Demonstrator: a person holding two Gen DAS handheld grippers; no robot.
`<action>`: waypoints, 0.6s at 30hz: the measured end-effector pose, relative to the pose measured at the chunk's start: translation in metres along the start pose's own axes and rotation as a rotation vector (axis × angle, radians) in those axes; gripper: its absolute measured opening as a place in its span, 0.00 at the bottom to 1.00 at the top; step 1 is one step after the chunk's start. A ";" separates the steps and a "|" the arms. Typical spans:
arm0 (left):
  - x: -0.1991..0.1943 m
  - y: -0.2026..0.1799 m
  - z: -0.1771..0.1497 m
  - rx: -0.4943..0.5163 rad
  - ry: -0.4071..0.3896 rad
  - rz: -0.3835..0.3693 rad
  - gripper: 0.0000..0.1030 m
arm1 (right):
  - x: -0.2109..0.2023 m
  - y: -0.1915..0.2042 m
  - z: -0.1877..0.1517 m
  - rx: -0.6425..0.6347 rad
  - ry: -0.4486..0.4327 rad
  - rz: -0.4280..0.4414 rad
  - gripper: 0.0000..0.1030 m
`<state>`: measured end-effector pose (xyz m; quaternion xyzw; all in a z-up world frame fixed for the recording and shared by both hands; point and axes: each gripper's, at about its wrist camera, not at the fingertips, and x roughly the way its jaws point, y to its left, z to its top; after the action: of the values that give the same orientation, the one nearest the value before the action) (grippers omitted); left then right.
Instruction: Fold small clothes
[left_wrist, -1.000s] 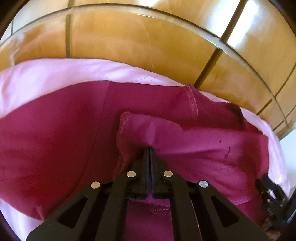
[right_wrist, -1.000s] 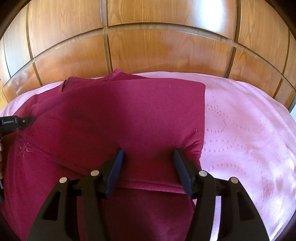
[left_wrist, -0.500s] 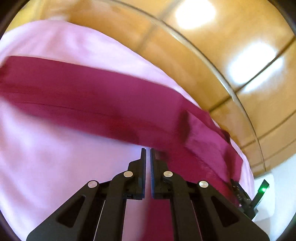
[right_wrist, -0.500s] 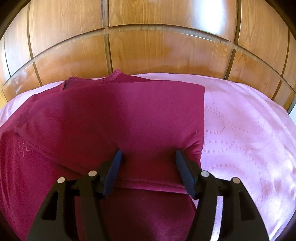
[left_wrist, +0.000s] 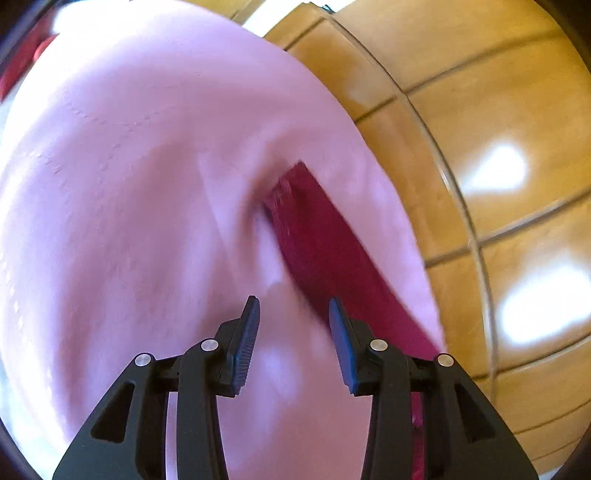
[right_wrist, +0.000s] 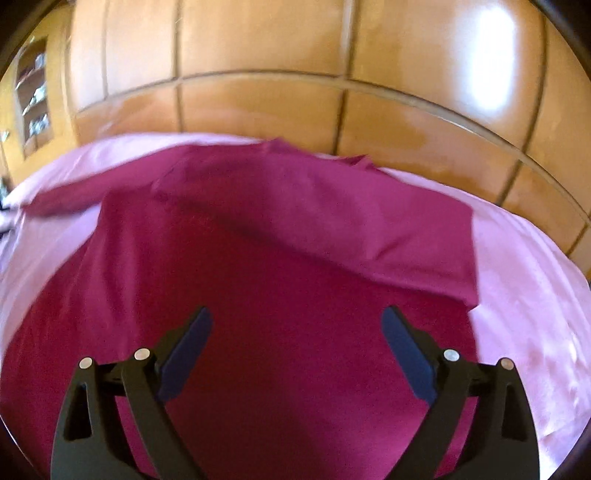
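Since a second ago the left gripper (left_wrist: 293, 314) has let go of the maroon garment (right_wrist: 295, 280), its jaws opening, empty, over pink bedspread (left_wrist: 122, 206); a sleeve stretches ahead-right. Right gripper (right_wrist: 297, 325) opening wide, empty, above the half-folded cloth

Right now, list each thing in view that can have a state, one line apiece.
left gripper: jaws opening, nothing between them, over bare sheet.
right gripper: jaws opening wide, gripping nothing, above the garment.
maroon garment: lying on the sheet, right side folded over.
pink sheet: spread, lightly rumpled.
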<state>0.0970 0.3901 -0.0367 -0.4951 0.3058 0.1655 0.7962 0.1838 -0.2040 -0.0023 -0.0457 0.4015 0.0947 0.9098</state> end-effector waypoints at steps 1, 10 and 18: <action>0.003 0.001 0.004 -0.016 -0.008 -0.006 0.37 | 0.004 0.003 -0.004 0.000 0.018 0.005 0.91; 0.037 -0.010 0.035 0.026 -0.038 0.105 0.29 | 0.020 -0.004 -0.012 0.064 0.071 0.033 0.96; 0.020 -0.068 0.020 0.208 -0.068 0.021 0.06 | 0.022 -0.002 -0.015 0.070 0.072 0.037 0.97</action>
<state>0.1571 0.3760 0.0040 -0.4008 0.2993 0.1580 0.8513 0.1875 -0.2051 -0.0286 -0.0098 0.4380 0.0958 0.8938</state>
